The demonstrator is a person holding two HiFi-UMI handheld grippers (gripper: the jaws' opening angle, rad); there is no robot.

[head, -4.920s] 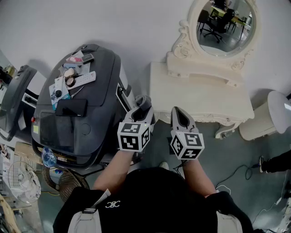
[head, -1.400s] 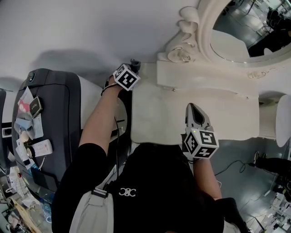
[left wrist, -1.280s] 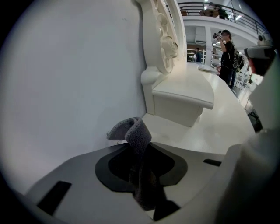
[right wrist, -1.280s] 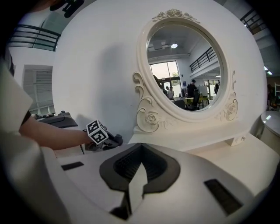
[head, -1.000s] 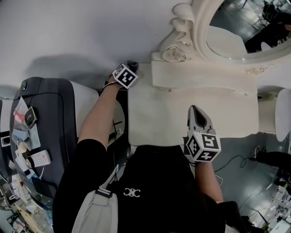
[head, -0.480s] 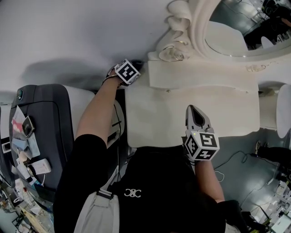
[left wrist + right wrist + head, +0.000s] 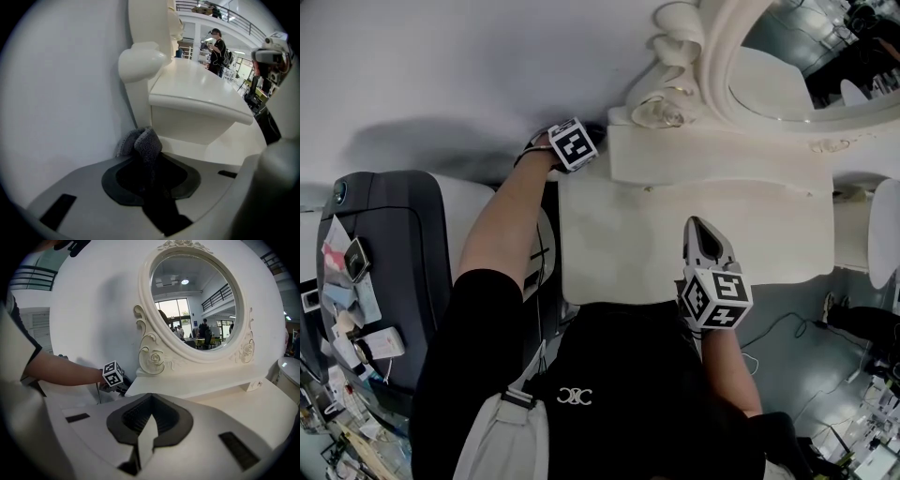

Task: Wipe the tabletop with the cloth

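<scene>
While left hand-held gripper [image 7: 151, 174] pinches cloth [image 7: 143, 142] beside raised shelf [image 7: 201, 91], right hand-held gripper [image 7: 149, 409] pressed together

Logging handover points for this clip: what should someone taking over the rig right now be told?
Left gripper: shut on the grey cloth, at the back-left corner of the tabletop, close to the wall and beside the end of the raised shelf.
Right gripper: shut, nothing in it, above the front right of the tabletop.
Done: the cloth is in the jaws.
Unclear: whether the cloth touches the surface.
Left: probably the whole wipe, sweeping from that corner across the top.
</scene>
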